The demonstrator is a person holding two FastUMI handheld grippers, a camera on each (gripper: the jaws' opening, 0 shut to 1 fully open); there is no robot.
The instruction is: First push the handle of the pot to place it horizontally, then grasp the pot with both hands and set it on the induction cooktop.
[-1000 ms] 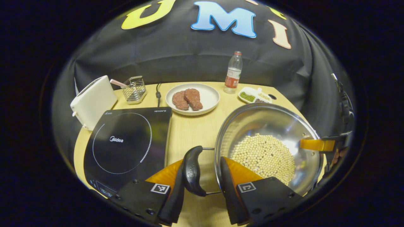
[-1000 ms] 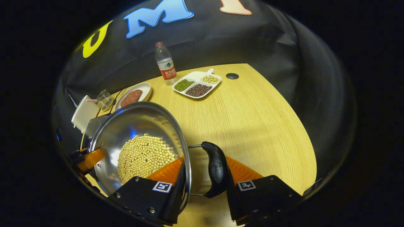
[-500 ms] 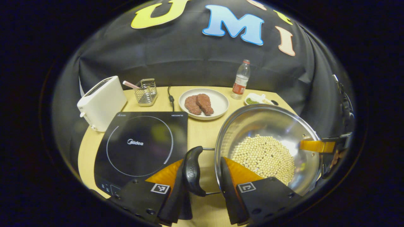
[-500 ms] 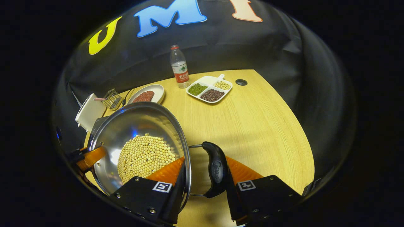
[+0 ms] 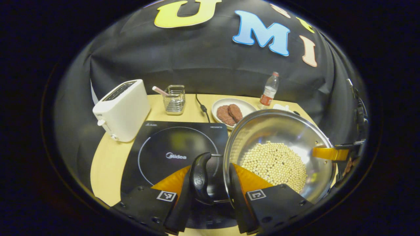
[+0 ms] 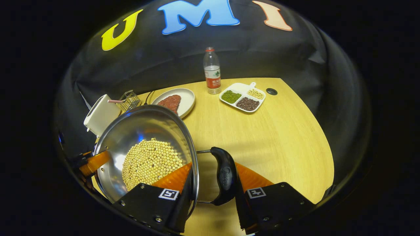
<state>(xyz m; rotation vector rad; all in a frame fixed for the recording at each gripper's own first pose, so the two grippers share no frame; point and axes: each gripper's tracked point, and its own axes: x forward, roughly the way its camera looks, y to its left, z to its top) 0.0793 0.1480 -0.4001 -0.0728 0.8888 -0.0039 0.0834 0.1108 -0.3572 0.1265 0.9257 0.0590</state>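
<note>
2 grippers, left gripper [image 5: 212,183] and right gripper [image 6: 210,183], each pinch a handle; the pot [image 5: 279,154] hangs beside the induction cooktop [image 5: 164,144], not yet set down.

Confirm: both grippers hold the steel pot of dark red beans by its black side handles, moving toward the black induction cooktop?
Not quite: the steel pot holds pale yellow beans, as the left gripper view shows. The rest stands: left gripper and right gripper each grip a black side handle, near the black induction cooktop.

Left tongs [image 5: 210,183] and right tongs [image 6: 213,183] each clamp a handle; level.
</note>
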